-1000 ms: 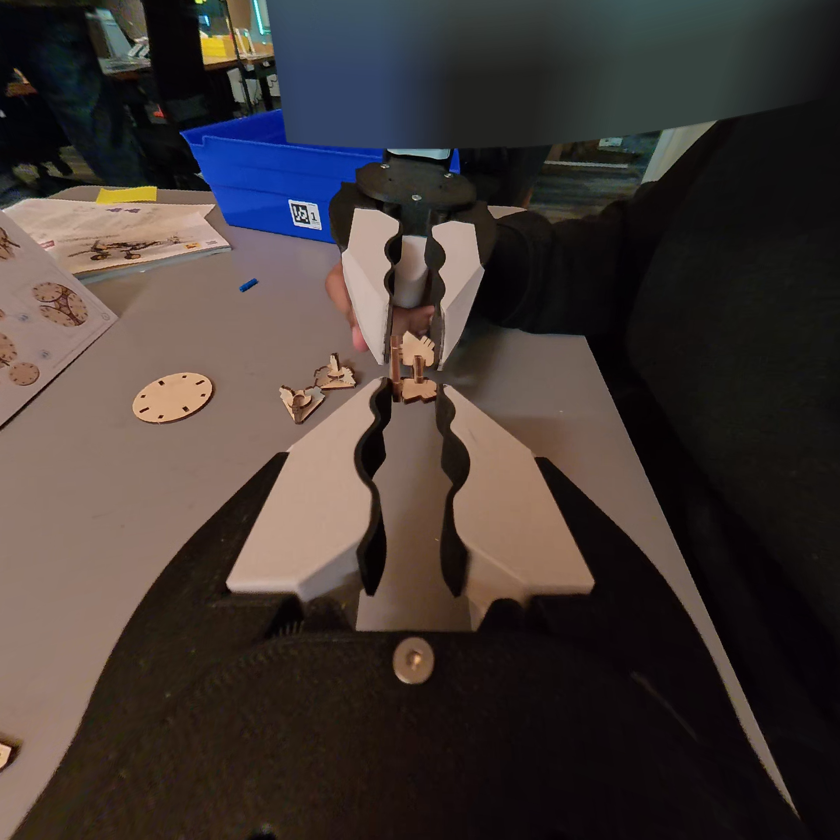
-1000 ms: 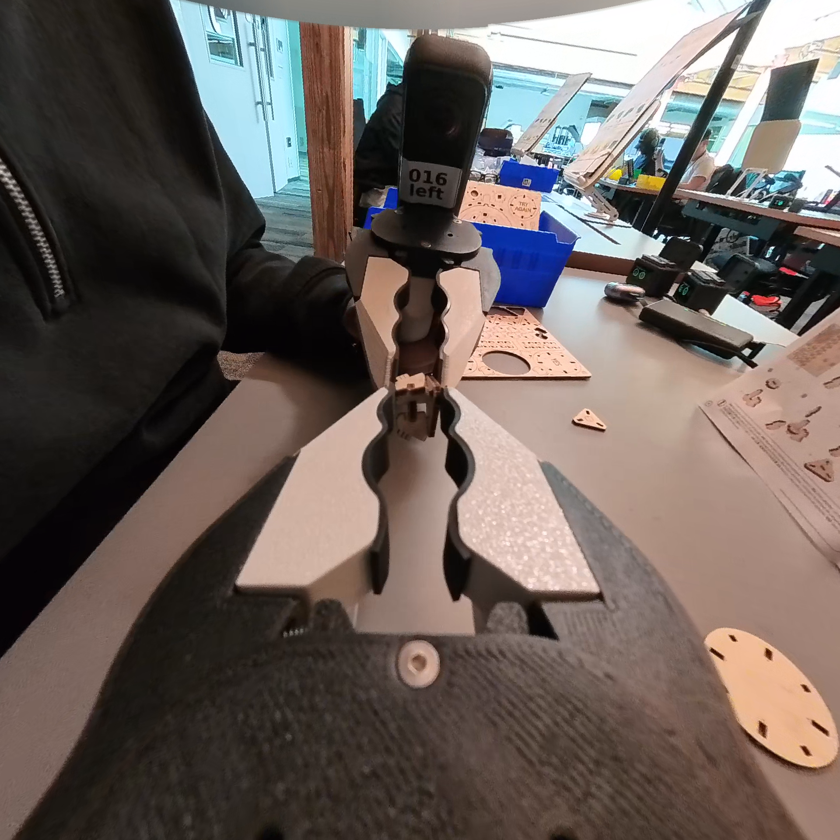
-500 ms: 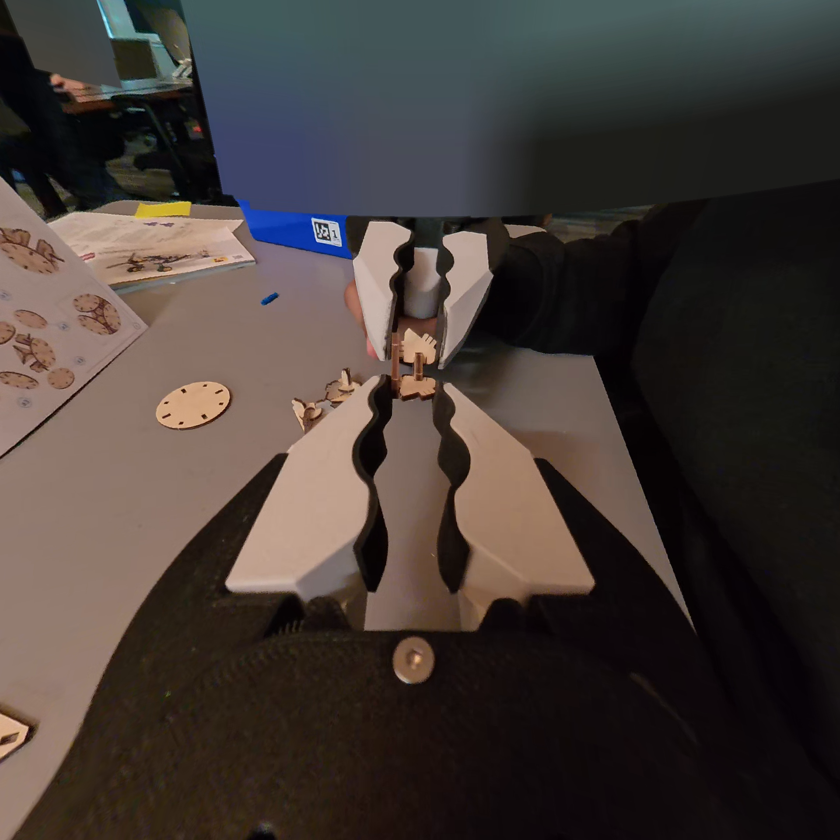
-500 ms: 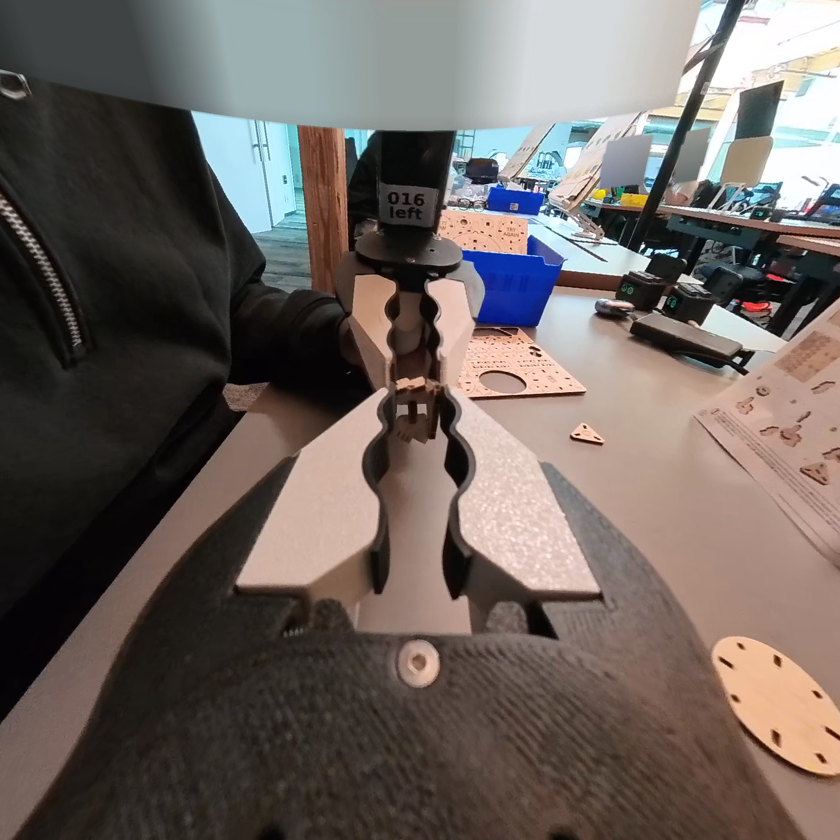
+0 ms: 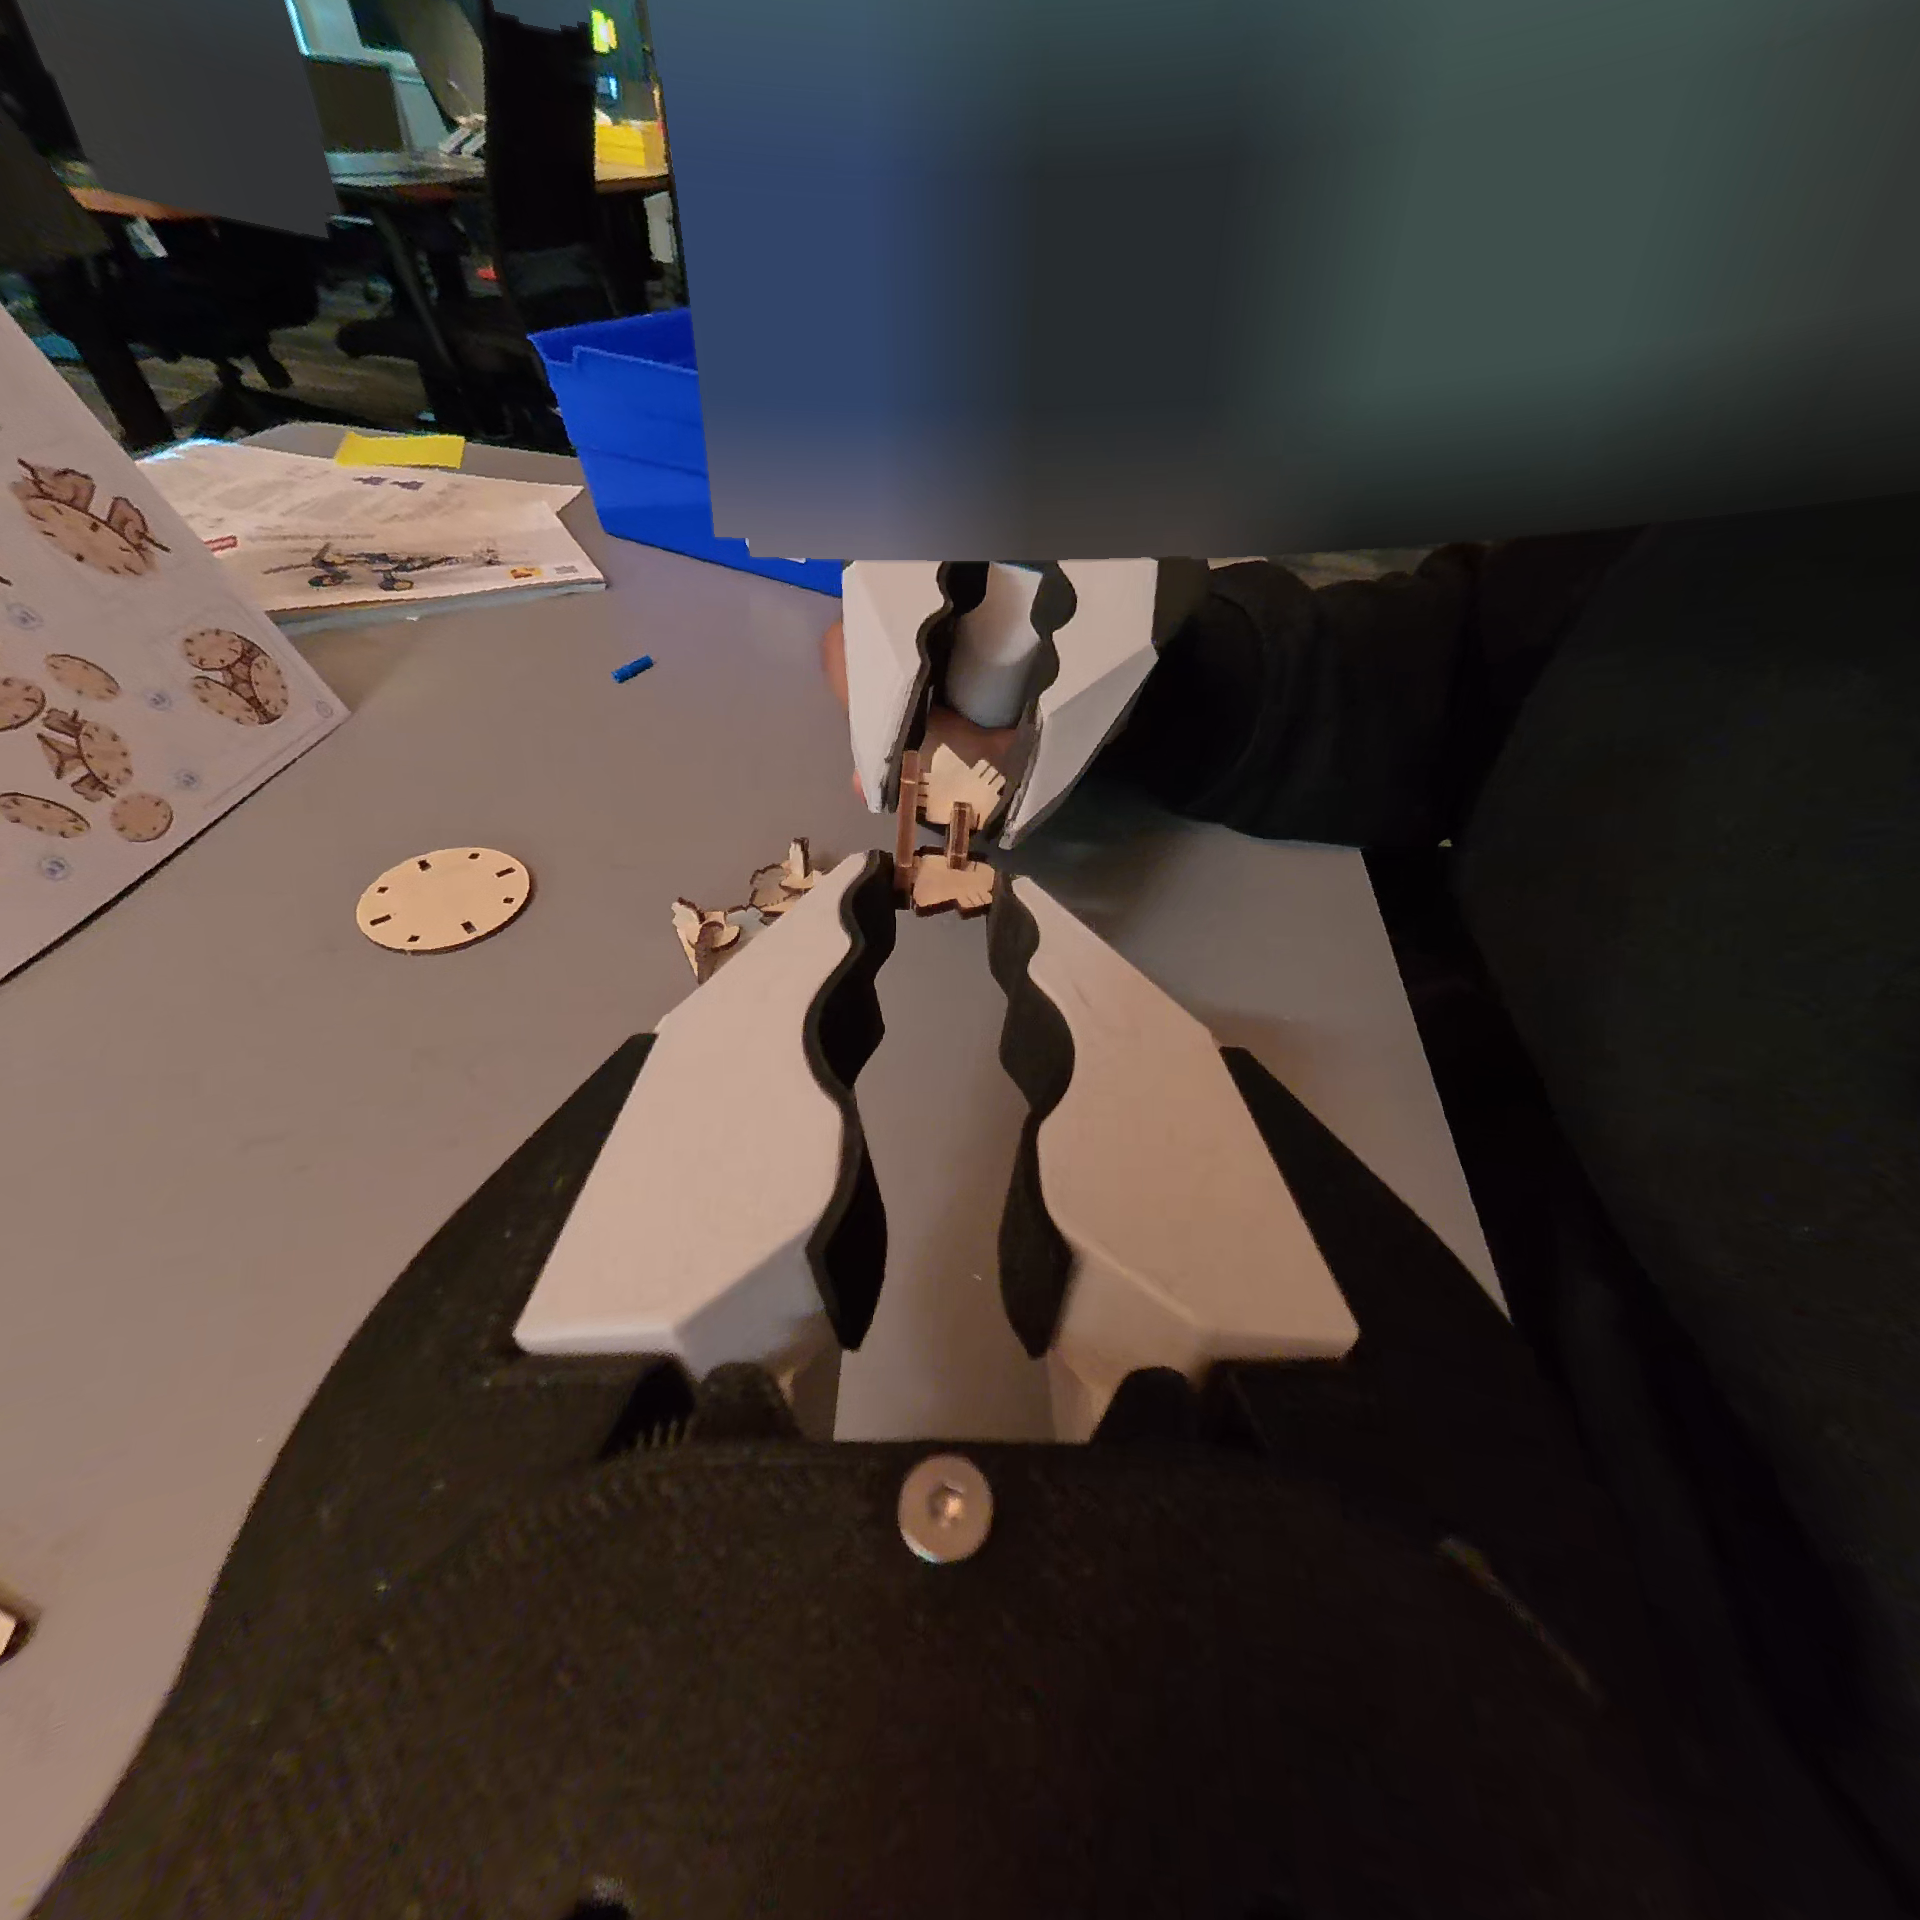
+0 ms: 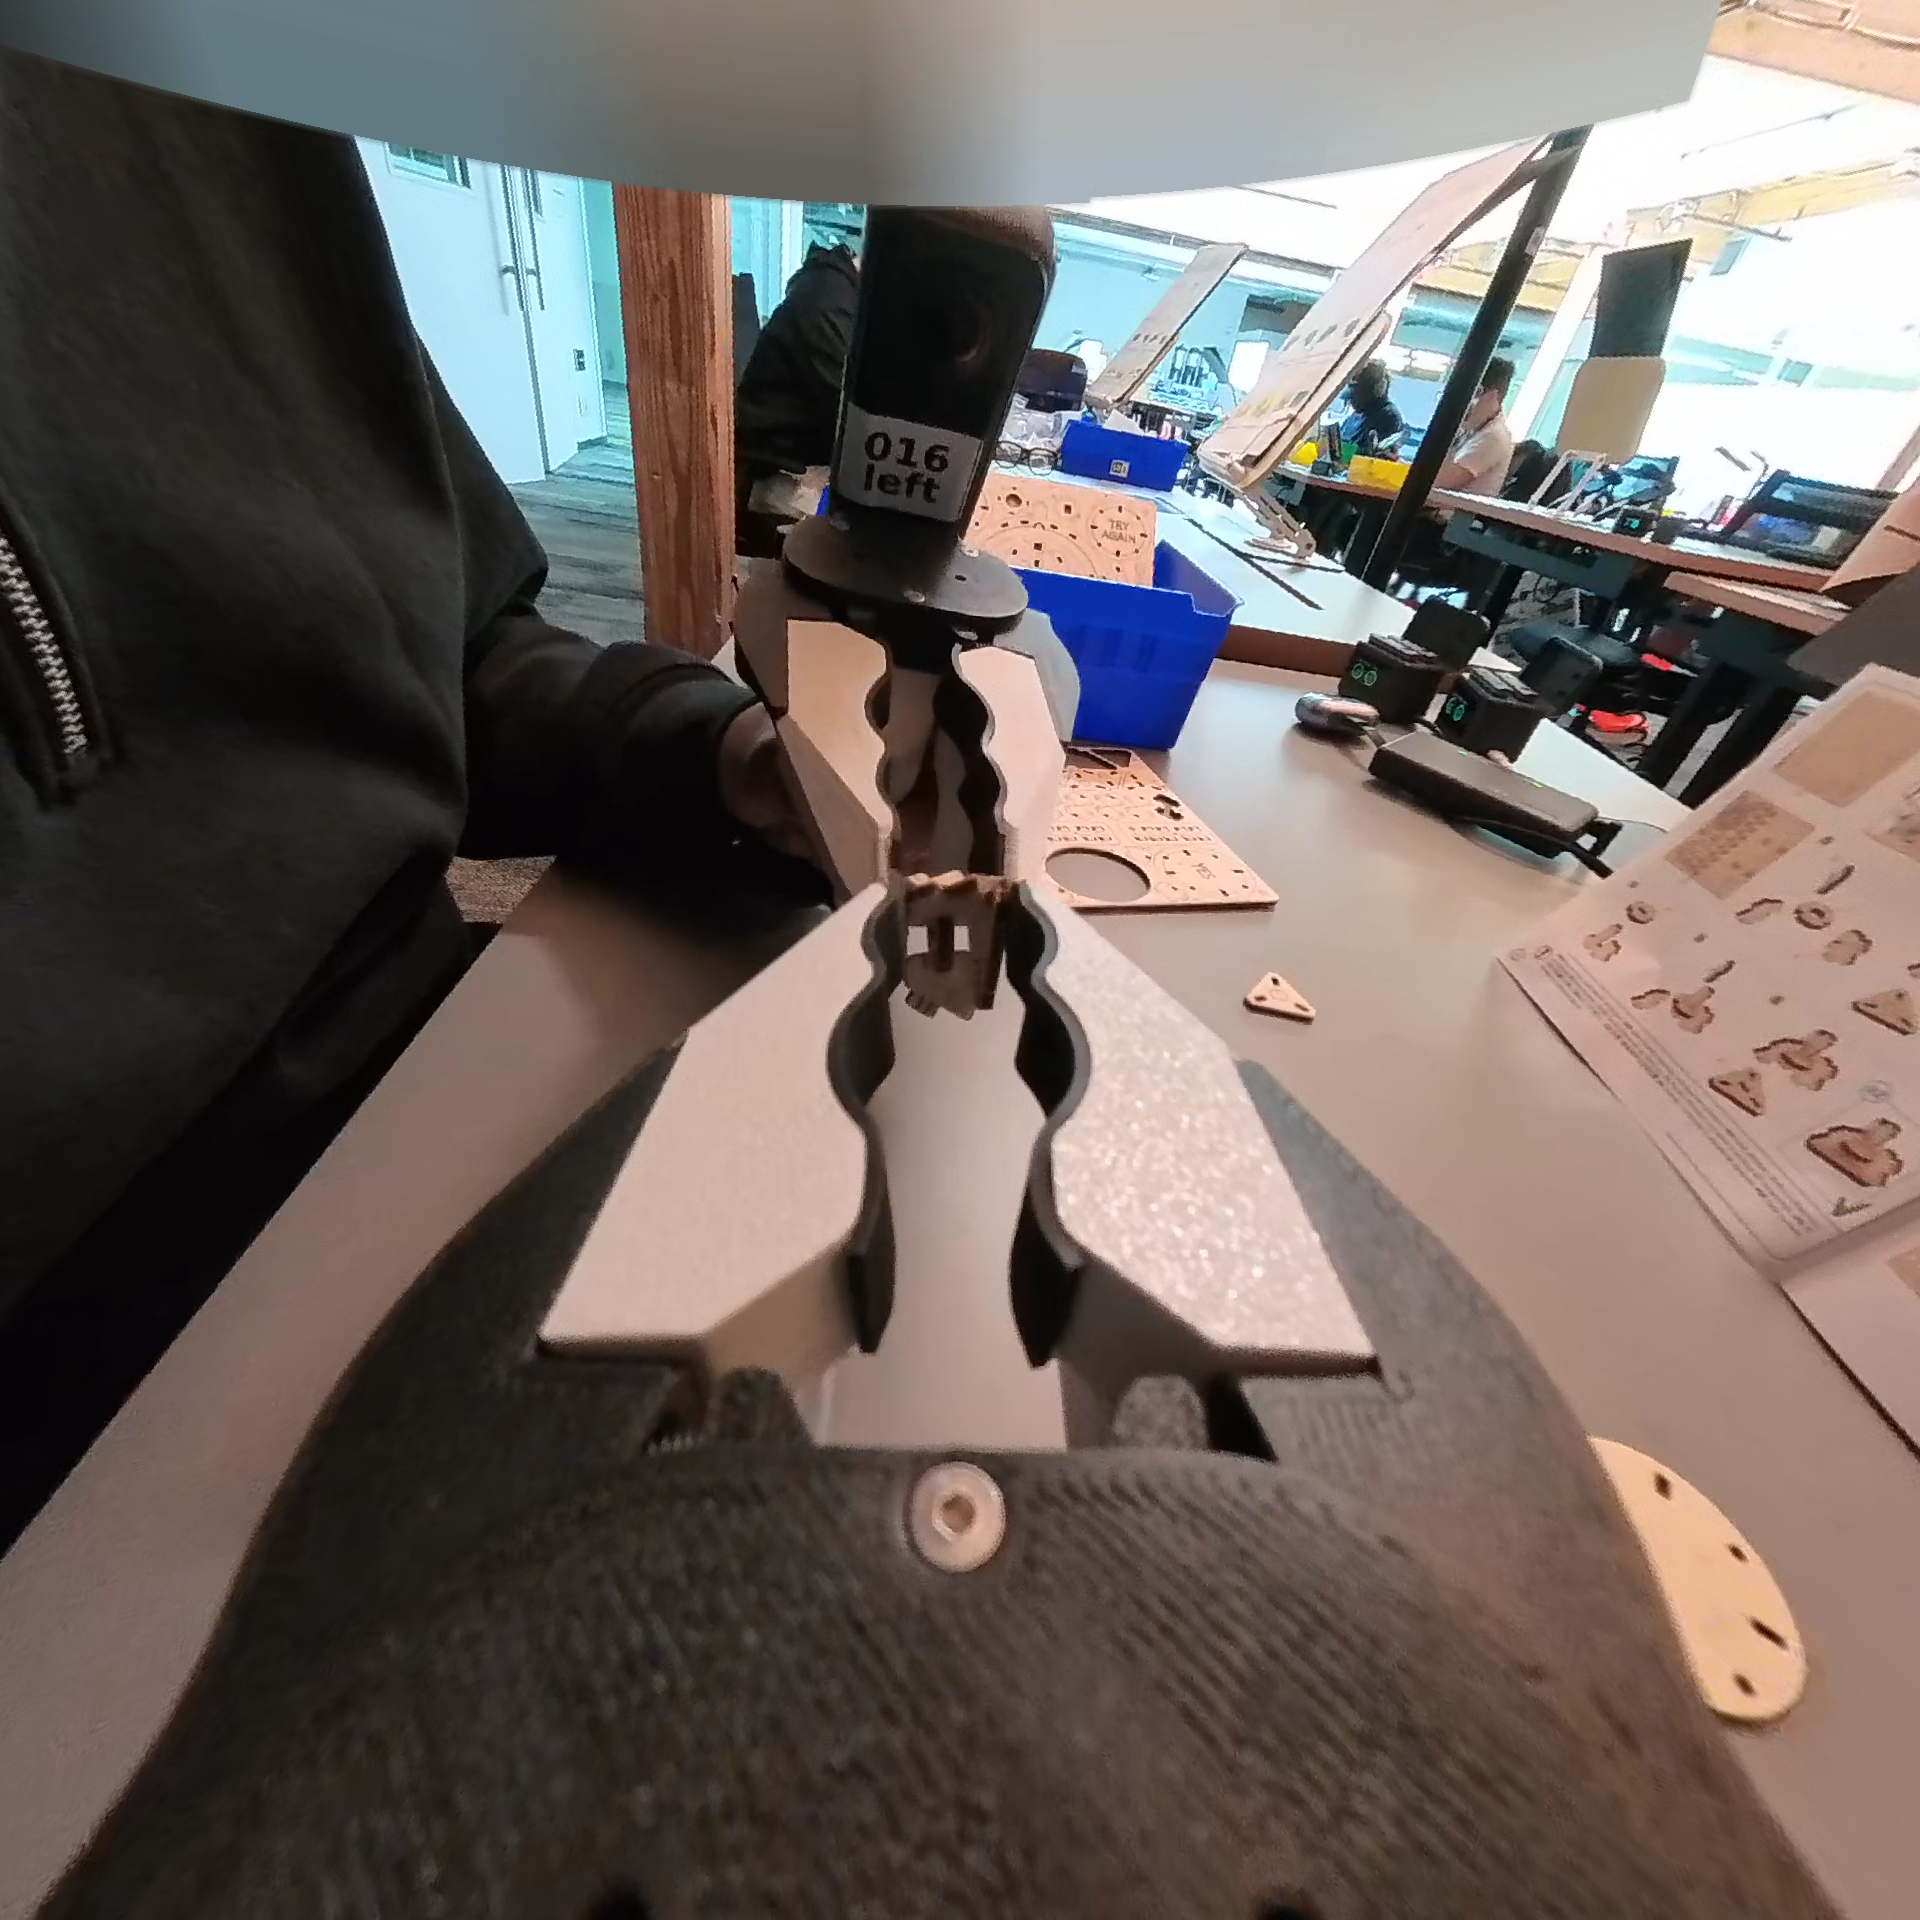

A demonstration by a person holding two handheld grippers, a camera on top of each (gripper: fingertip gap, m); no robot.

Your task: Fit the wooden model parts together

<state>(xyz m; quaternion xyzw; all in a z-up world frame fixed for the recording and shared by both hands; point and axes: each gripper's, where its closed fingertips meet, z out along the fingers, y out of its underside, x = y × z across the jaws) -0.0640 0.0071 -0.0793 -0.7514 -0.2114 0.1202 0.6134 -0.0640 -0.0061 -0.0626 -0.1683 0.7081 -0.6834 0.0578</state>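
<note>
My left gripper (image 5: 940, 883) and right gripper (image 6: 945, 935) meet tip to tip over the grey table (image 5: 312, 1091), each pinching one end of the same small wooden assembly (image 5: 945, 831), which hangs between them above the table edge. At ten o'clock of my left tips lie loose wooden pieces (image 5: 727, 914) and a slotted wooden disc (image 5: 444, 900); farther that way, printed instruction sheets (image 5: 125, 686) and a blue bin (image 5: 634, 416) bearing a square marker tag. From the right side, a white printed label (image 6: 906, 470) sits on the opposite camera, and a cut-out wooden sheet (image 6: 1153, 842) with engraved lettering lies at one o'clock.
</note>
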